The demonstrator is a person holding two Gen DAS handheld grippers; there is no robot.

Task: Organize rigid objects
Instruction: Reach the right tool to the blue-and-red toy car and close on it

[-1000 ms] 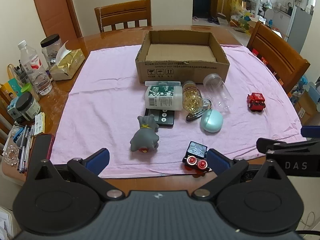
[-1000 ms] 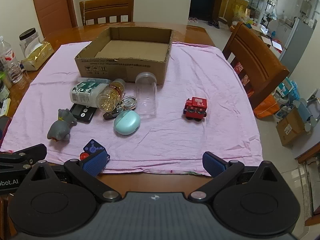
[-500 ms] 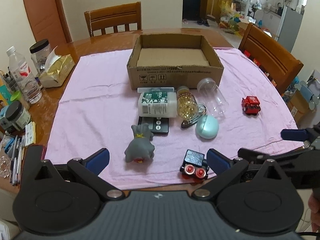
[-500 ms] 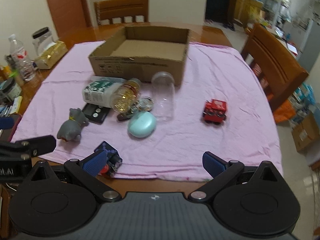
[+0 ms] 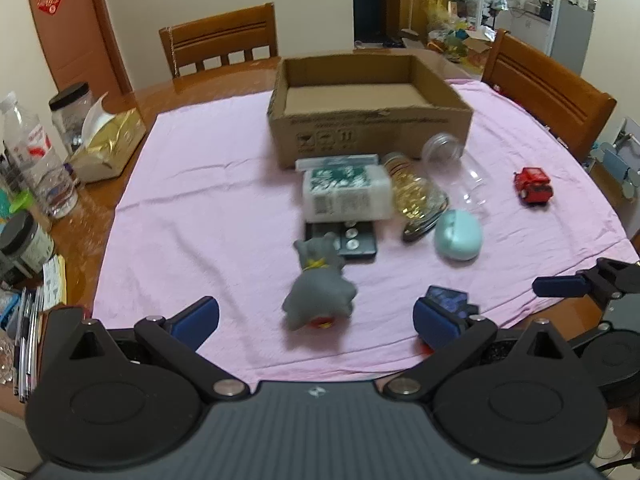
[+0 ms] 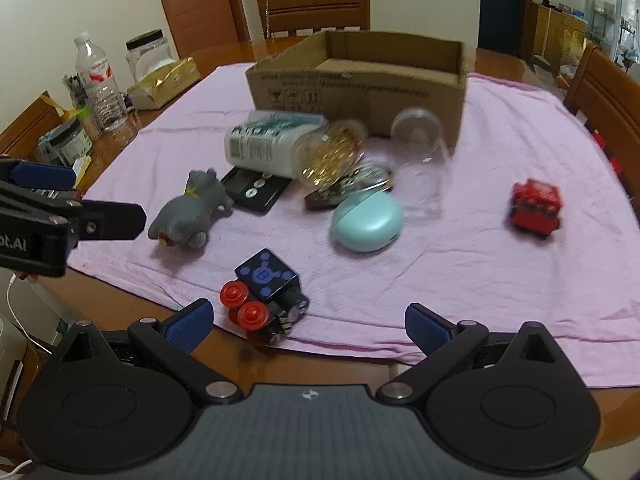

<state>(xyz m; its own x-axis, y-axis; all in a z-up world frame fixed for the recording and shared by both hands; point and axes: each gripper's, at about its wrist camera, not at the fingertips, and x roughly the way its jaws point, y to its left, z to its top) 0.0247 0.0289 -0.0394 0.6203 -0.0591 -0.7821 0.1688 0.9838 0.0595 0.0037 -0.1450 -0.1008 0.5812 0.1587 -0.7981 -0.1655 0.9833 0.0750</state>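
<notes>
While hovering at the near edge of the pink cloth (image 5: 200, 200) with nothing pinched, holds the left gripper (image 5: 316, 322) spread wide. Frames the grey cat toy (image 5: 320, 288) squarely in that gap, ahead of both blue pads and apart from them. Holds the right gripper (image 6: 308, 326) spread just as wide and just as empty.

Turns, by the look of it, on the cat toy's lie. Points its head away toward the cardboard box (image 5: 372, 136) and its rump back at the left tongs, so runs its long axis roughly along the fingers. Offers the narrow flanks to a straight closing, with no twist of the wrist likely needed. Sits clearly nearer the left hand: from the right wrist view lies well off to the left, just beside the left tool's outstretched finger.

Leaves the dark blue toy car (image 6: 268, 292) to the right tongs, probably. Rests at the cloth's near edge, inside that gap but left of centre, red knobs toward the camera, body slanted. Shows in the left wrist view only partly, behind the right-hand pad.

Places the box straight beyond, open-topped, bare where the floor shows. Sets a cluster between: white bottle (image 5: 346, 196), gold-filled jar (image 5: 416, 196), clear jar (image 5: 448, 152), black remote (image 5: 344, 244), mint case (image 5: 458, 234). Calls for lifting over these, not pushing through. Keeps the red toy car (image 5: 534, 190) well apart on the right.
</notes>
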